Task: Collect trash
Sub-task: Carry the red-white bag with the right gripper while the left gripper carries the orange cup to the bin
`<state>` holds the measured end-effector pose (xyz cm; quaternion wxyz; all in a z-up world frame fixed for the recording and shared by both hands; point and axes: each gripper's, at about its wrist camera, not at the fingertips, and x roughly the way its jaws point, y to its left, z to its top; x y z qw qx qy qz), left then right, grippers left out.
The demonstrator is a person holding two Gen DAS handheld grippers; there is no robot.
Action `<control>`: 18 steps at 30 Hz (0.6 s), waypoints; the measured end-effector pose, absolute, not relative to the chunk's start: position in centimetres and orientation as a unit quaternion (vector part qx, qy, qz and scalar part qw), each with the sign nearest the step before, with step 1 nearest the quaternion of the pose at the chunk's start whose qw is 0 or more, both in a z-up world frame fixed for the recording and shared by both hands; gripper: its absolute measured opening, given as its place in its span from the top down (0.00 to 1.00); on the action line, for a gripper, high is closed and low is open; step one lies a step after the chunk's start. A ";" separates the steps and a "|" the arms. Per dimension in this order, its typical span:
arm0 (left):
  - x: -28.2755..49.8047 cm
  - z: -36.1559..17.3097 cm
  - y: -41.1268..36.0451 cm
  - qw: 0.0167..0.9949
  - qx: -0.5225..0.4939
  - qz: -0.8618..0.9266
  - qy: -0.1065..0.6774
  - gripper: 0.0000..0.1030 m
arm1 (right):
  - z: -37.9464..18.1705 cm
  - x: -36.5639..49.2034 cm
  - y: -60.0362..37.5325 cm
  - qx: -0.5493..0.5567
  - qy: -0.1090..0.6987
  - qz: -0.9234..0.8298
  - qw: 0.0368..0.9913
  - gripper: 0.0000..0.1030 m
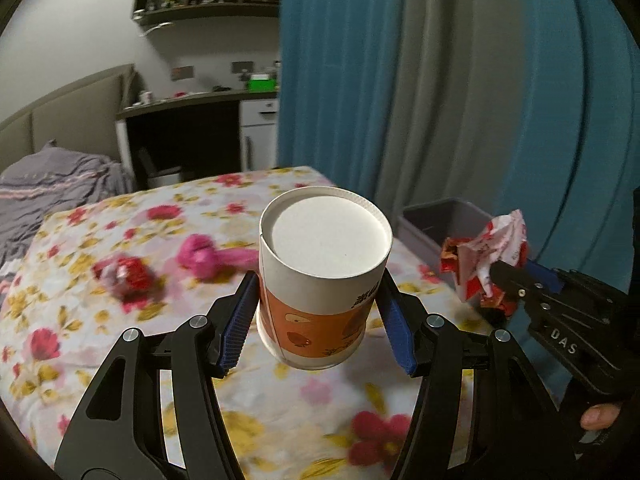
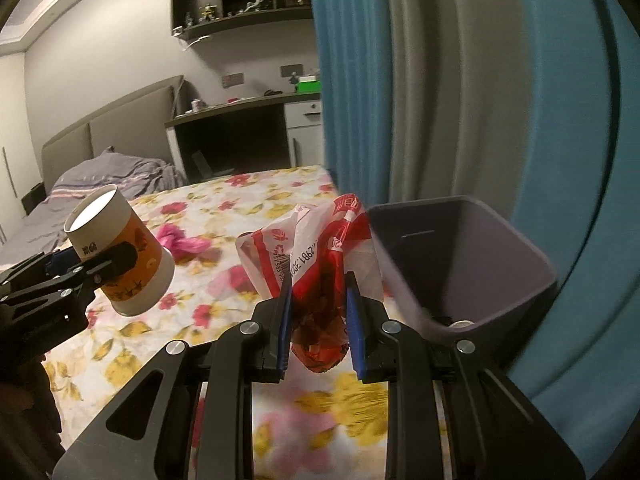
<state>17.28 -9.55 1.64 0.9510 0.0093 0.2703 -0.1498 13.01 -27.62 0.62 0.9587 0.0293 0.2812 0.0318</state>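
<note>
Right now your left gripper (image 1: 320, 316) is clamped on a paper cup (image 1: 324, 276), the blue pads pressed against its sides at 9 and 3 o'clock. The cup is held upside down, white base toward the camera, clear above the floral bedspread (image 1: 120, 352).

Your right gripper (image 2: 318, 320) has its jaws drawn narrow on a crumpled red-and-white wrapper (image 2: 316, 248), which bunches up between the pads and spills out toward 12 o'clock.

From the right wrist, the grey bin (image 2: 480, 264) sits just beside that wrapper at about 2 o'clock, tilted with its mouth facing you; something small and pale lies at its bottom, too unclear to name. The cup shows at 9 o'clock.

From the left wrist, the bin lies at 2 o'clock behind the wrapper. On the bedspread, a pink crumpled piece (image 1: 212, 256) and a red crumpled wrapper (image 1: 128, 276) lie at 10 o'clock, blurred.
</note>
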 end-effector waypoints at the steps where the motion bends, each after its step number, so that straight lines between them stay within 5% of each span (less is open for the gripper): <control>1: 17.4 1.7 -10.2 0.951 0.013 -0.153 0.270 0.43 | 0.6 13.1 -28.1 0.030 0.281 0.027 0.959 0.76; 18: 22.1 2.2 -20.4 0.934 0.018 -0.232 0.271 0.43 | -0.1 16.0 -36.7 0.062 0.278 -0.047 0.957 0.76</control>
